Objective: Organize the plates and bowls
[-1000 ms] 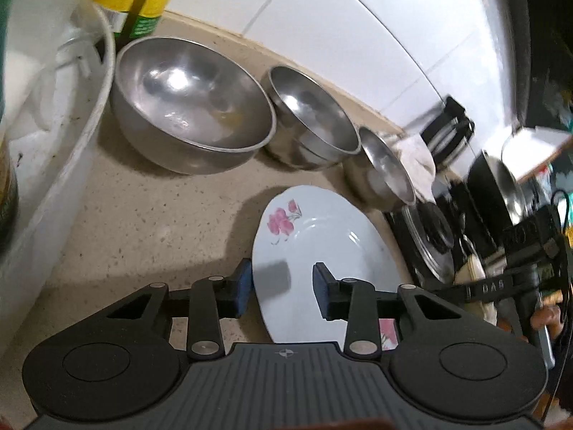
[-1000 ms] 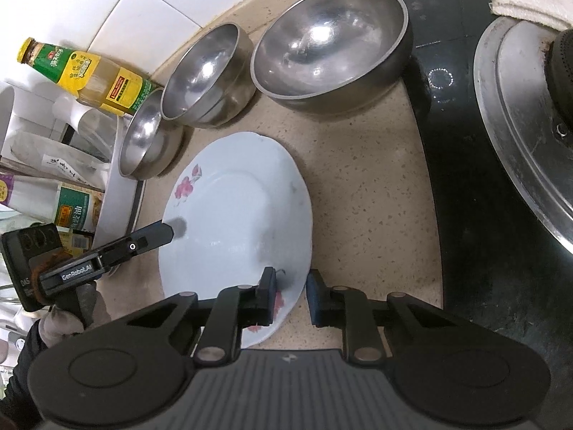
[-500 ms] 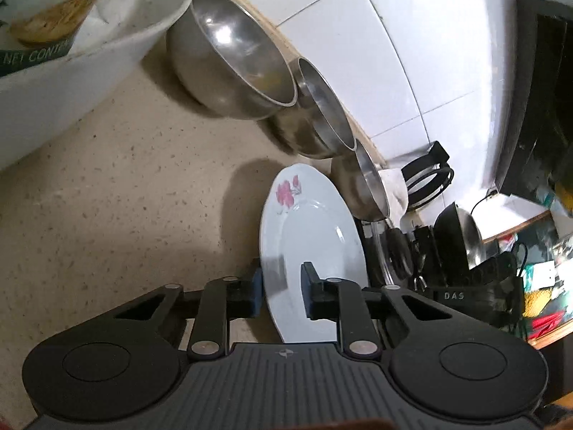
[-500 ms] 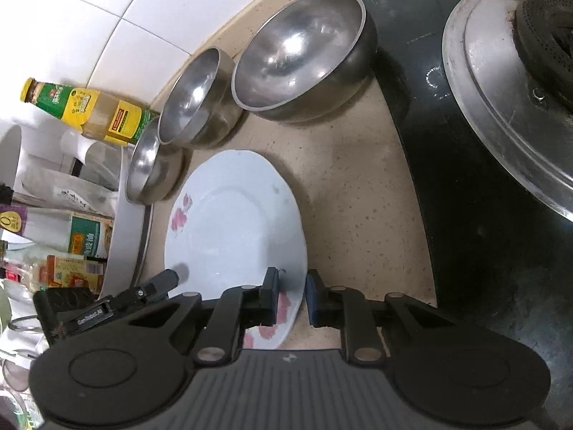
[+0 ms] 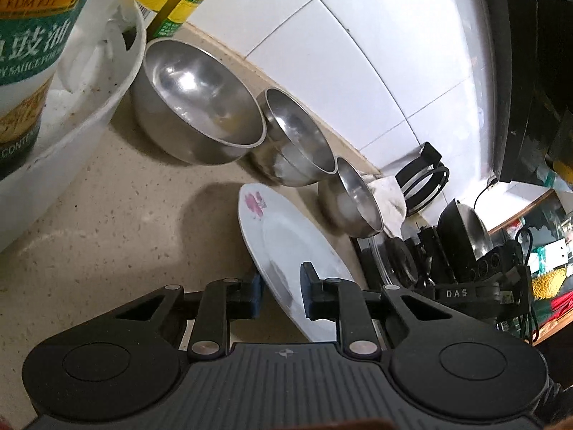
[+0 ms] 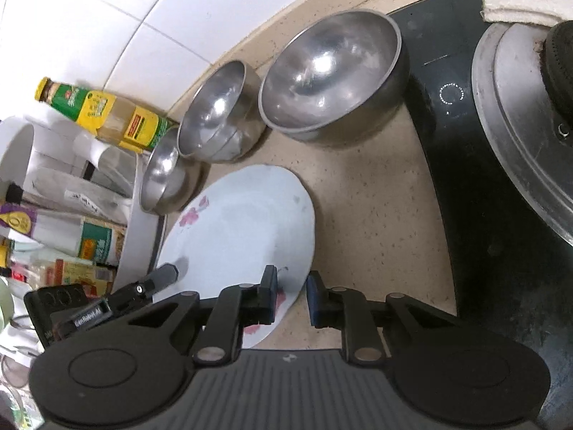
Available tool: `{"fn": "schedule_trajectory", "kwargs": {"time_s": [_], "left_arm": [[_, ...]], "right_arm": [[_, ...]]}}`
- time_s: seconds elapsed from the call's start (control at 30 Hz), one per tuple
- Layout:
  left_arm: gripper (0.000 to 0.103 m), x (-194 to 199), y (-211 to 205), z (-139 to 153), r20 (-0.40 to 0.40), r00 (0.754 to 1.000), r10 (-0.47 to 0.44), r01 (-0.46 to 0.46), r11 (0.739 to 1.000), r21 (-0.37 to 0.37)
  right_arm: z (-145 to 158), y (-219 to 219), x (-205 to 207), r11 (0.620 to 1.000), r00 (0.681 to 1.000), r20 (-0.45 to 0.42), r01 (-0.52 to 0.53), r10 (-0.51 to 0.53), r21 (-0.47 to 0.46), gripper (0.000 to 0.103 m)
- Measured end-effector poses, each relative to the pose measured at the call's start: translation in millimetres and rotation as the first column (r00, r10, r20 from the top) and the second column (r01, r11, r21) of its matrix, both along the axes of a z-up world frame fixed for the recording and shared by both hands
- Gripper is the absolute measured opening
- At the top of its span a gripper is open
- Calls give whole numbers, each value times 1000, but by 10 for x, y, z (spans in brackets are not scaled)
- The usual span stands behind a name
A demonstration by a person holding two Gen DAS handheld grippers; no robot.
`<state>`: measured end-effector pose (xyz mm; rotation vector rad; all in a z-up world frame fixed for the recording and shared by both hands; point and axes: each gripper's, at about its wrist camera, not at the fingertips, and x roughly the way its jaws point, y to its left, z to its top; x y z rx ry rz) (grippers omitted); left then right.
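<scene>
While I am straddling the plate's (image 5: 286, 247) near rim with the left tongs (image 5: 281, 295), both pairs are standing apart, the right tongs (image 6: 292, 295) gripping nothing. It is lying low-centre on the worktop (image 5: 107, 229). Three steel bowls (image 6: 329, 75) beyond are waiting unstacked; wall and cooktop (image 6: 476, 215) are crowding my room.

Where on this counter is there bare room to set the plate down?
Bare counter lies between the plate and the black cooktop, in front of the big bowl. More lies between the plate and the white tub. Along the wall, three steel bowls crowd together.
</scene>
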<state>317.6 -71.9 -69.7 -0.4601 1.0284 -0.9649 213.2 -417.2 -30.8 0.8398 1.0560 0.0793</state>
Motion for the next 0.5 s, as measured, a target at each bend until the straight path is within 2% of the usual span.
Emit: {"fn": "schedule_trajectory", "kwargs": {"time_s": [0.4,0.5], "left_arm": [[27,-138,124,11,12,1000,-1,1,1000,-6],[27,-170,144,-4,6,1000,7,-7,1000,-12]], "right_arm": [[157,134,-140,998,996,73,-43,47,-53,18],[169,185,-163,993,994,71,-71,77,-89,18]]}}
